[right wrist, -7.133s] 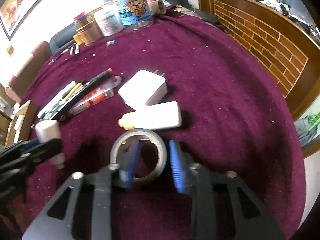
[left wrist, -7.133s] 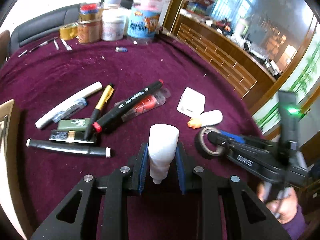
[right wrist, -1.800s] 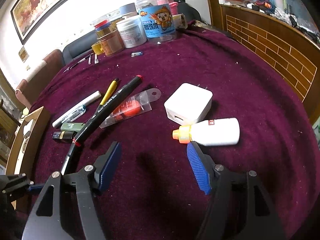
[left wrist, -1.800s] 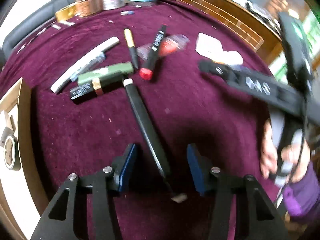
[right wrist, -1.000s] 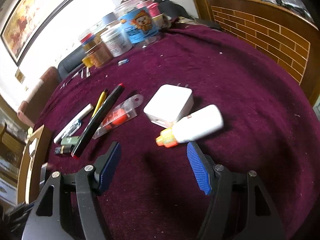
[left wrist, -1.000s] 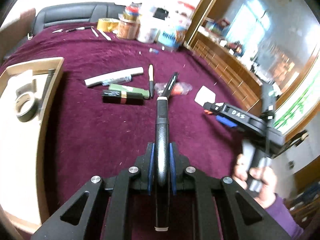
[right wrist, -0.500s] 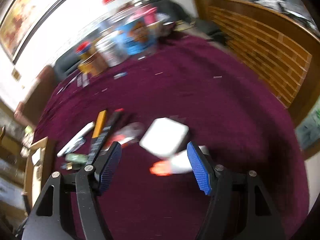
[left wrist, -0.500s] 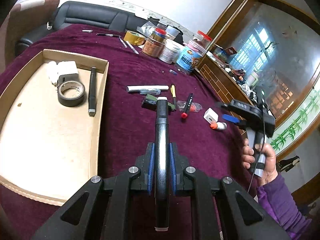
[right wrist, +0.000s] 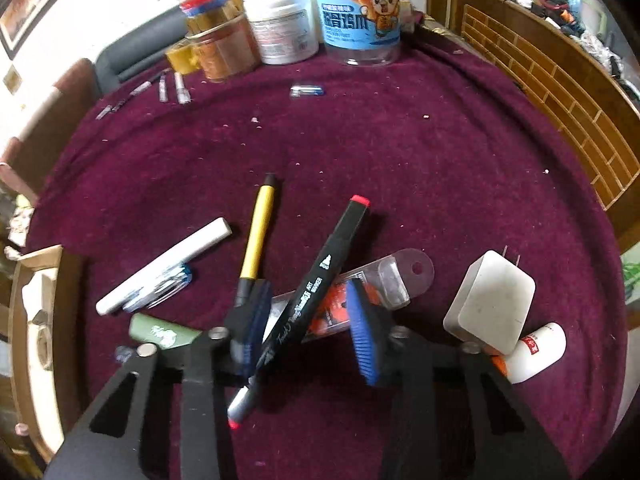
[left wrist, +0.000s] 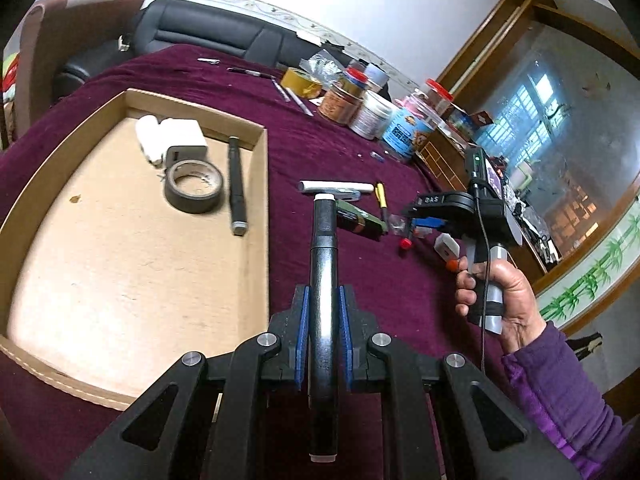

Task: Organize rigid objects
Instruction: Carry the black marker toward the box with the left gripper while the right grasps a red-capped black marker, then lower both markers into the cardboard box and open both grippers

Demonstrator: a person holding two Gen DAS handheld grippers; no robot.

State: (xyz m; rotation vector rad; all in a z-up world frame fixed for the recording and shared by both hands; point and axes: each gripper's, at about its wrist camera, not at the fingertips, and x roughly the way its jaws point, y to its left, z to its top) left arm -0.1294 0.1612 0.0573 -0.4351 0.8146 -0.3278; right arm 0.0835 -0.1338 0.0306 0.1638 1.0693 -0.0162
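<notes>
Left gripper [left wrist: 323,332] clamped tight on a black white-capped marker [left wrist: 323,264], barrel running straight out between the blue pads, held above the maroon tablecloth [left wrist: 340,152] just right of the cardboard tray [left wrist: 260,216]. Inside the tray, near its far edge: a roll of dark tape [left wrist: 194,186], a second black marker [left wrist: 237,184] just right of the roll, a white charger block [left wrist: 182,142] and a white bottle [left wrist: 146,140] just behind it. Right gripper [right wrist: 306,332] closing, jaws astride a black red-capped marker [right wrist: 320,276] printed "Touch" and "ART MARKER", pads not yet pressing, marker lying slantwise across a clear blister pack [right wrist: 384,280] with something orange inside. Left of that marker: a yellow pen [right wrist: 258,236], a white stick [right wrist: 164,266], a clear blue pen [right wrist: 164,286], a green tube [right wrist: 164,334] with white script too small to read. Right of it: a white plug adapter [right wrist: 490,304], touching a white glue bottle [right wrist: 536,350] with an orange cap and a small red label, unreadable. Far beyond it at the cloth's edge: a blue-labelled jar [right wrist: 360,12] with a cartoon figure and Chinese characters, a white tub [right wrist: 284,28] with fine print, an amber jar [right wrist: 224,48]. In the left view, "DAS" on the right gripper's side, a hand [left wrist: 496,292] in a purple sleeve [left wrist: 560,392] round its grip
</notes>
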